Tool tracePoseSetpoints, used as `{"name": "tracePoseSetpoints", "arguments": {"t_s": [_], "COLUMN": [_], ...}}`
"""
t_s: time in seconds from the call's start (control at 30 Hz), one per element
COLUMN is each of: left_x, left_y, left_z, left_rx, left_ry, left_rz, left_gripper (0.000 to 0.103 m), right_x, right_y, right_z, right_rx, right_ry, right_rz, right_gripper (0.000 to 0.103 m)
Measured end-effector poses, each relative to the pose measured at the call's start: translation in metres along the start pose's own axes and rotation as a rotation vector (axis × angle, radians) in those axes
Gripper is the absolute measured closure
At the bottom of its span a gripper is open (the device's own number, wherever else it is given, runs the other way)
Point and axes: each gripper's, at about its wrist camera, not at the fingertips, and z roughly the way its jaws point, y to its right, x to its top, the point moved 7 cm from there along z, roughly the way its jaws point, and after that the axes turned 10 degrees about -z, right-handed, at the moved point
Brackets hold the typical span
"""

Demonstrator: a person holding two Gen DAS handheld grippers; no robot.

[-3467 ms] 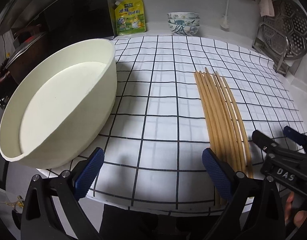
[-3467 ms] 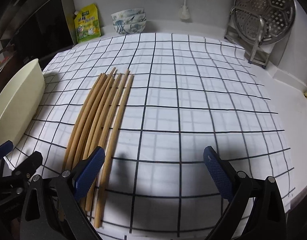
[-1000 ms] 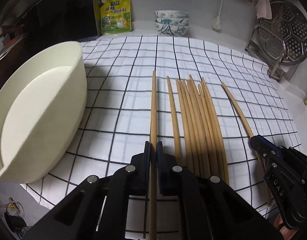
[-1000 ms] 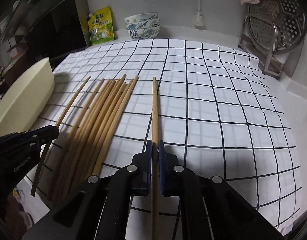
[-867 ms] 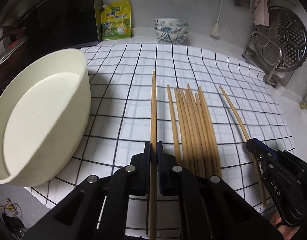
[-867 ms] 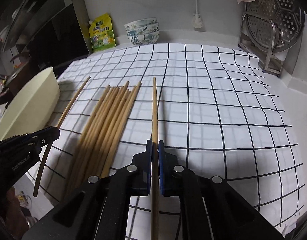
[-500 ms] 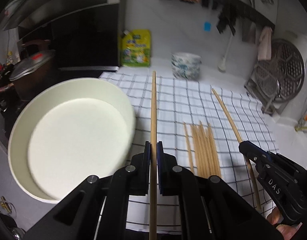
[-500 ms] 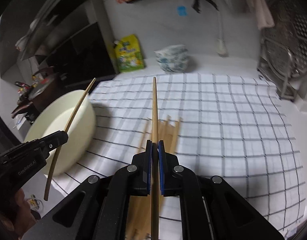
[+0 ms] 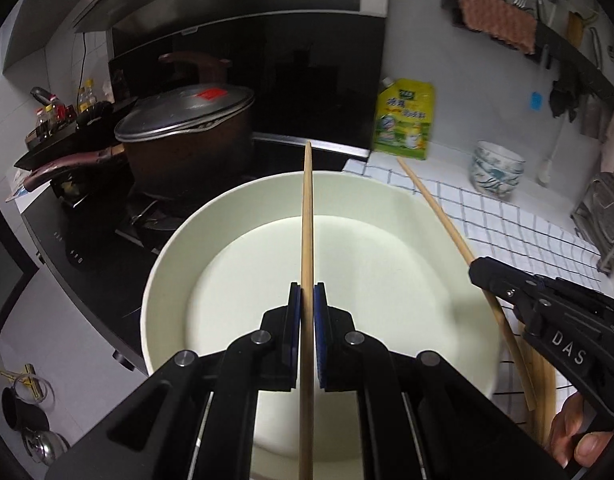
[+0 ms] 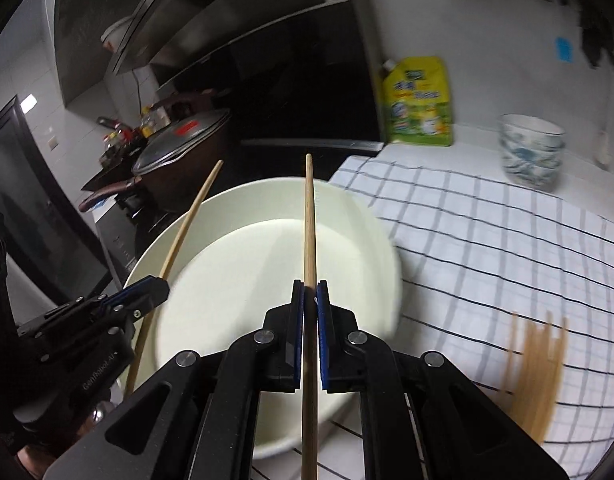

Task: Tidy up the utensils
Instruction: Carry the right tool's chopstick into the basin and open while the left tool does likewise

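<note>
My left gripper [image 9: 306,300] is shut on a wooden chopstick [image 9: 307,216] and holds it above the cream basin [image 9: 179,240]. My right gripper [image 10: 310,296] is shut on a second chopstick [image 10: 309,216], also above the basin [image 10: 371,224]. The right gripper and its chopstick [image 9: 435,208] show at the right of the left wrist view. The left gripper and its chopstick [image 10: 187,224] show at the left of the right wrist view. Several more chopsticks [image 10: 535,364] lie on the checked cloth [image 10: 507,240], blurred.
A lidded brown pot [image 9: 187,136] stands on the black stove behind the basin. A yellow pouch [image 9: 405,120] and stacked patterned bowls [image 9: 497,168] stand at the back of the counter. A metal rack [image 9: 603,220] stands at the far right.
Both grippers have closed on one chopstick each, lifted them off the cloth and swung left. They now hang over the basin. The remaining chopsticks stay on the cloth.
</note>
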Motion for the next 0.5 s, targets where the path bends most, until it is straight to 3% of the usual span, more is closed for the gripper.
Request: {"name": "tracePoseSetpoints", "arguments": {"t_s": [0.23, 0.5], "left_x": [-0.001, -0.003], "left_y": [-0.02, -0.025], "left_z": [0.035, 0.049], "left_rx": [0.022, 0.029], "left_ry": [-0.066, -0.111], "left_rz": [-0.01, -0.015], "left_gripper": [0.096, 0.095], "right_x": [0.002, -0.008], "right_y": [-0.013, -0.008], "right_z": [0.047, 0.068], "right_rx": [0.03, 0.015], "right_ry": [-0.096, -0.151], "right_rz": [-0.013, -0.002], "right_gripper": [0.097, 0.097]}}
